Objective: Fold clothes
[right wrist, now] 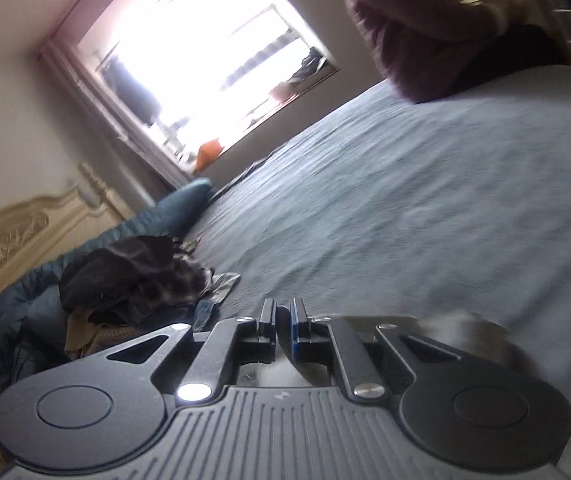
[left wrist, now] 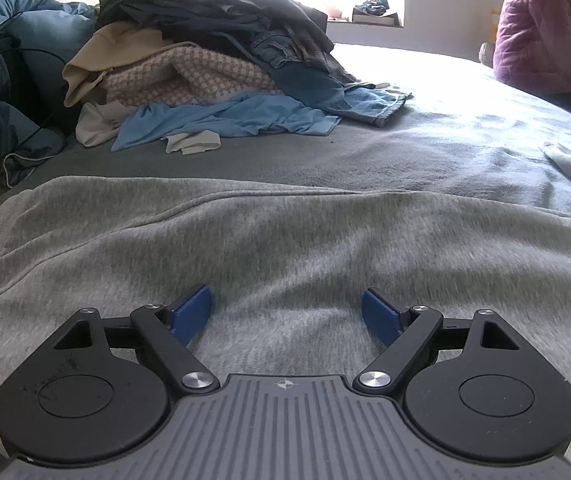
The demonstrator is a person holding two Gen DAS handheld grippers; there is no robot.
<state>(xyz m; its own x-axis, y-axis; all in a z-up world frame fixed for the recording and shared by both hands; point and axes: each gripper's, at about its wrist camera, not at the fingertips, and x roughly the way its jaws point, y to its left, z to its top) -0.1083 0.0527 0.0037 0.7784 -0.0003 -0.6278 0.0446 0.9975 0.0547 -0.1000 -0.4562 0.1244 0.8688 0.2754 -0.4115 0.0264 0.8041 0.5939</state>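
I've got the grey sweatshirt (left wrist: 285,248) spread flat across the near part of the bed (left wrist: 425,152), presumably so it can be folded. The left gripper (left wrist: 285,314) sits low over the sweatshirt with its jaws released wide; the blue pads (left wrist: 191,314) rest on or just above the cloth, I can't tell which. Nothing is pinched; cloth lies between and under the jaws.

The right gripper (right wrist: 283,326) is clenched. A blurred strip of grey fabric (right wrist: 465,328) shows just behind the fingers on its right side, and pale cloth shows under the jaws, so I judge it's grasping an edge of the sweatshirt to carry it over as a fold.

Beyond the sweatshirt, toward the headboard (right wrist: 9,236), sits the unfolded clothes pile (left wrist: 213,68).
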